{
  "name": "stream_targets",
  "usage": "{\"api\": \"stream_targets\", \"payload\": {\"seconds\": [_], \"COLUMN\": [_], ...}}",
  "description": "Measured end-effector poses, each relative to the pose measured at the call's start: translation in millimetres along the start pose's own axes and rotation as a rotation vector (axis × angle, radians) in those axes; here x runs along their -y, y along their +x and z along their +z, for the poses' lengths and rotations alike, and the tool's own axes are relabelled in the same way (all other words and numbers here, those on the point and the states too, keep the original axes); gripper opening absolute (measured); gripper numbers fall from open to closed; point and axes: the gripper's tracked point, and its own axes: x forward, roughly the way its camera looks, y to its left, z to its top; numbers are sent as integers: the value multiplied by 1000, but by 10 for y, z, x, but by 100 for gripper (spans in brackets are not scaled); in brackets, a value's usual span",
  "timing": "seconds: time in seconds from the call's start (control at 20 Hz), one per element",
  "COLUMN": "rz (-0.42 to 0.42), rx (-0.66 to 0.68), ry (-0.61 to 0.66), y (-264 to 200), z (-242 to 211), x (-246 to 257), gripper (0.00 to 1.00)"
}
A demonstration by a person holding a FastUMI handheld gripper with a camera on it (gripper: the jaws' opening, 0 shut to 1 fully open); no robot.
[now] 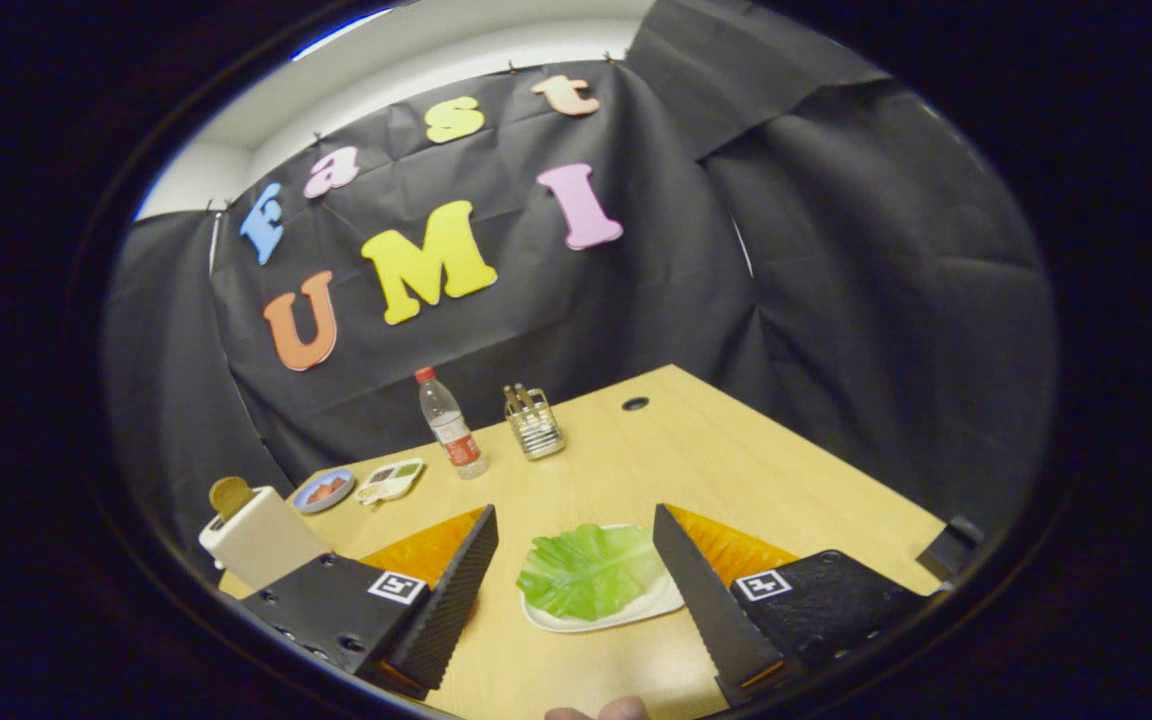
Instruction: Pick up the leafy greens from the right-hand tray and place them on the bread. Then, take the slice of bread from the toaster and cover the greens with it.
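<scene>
My gripper (574, 520) hangs over the table (696, 460), its 2 fingers spread wide and holding nothing. The greens (588, 570) lie on a tray (636, 610) between them (toaster (258, 535) beside the left finger, bread (230, 494) in its slot).

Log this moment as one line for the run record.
gripper: open, nothing held | leafy greens: on white tray, between the fingers | bread slice: in toaster | stage: approaching greens

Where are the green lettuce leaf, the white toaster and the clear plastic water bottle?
green lettuce leaf (591, 570): gripper view, leaf's middle, between the open tongs.
white toaster (261, 540): gripper view, front wall.
clear plastic water bottle (454, 428): gripper view, label band.
</scene>
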Motion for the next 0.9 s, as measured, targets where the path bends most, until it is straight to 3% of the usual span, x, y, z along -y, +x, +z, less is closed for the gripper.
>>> {"api": "stream_targets", "payload": {"seconds": [0.8,0.9], "rz": [-98,-99], "rx": [-258,-276], "ry": [295,306], "y": [965,1020], "z": [-544,-567], "x": [535,572], "gripper": [95,90]}}
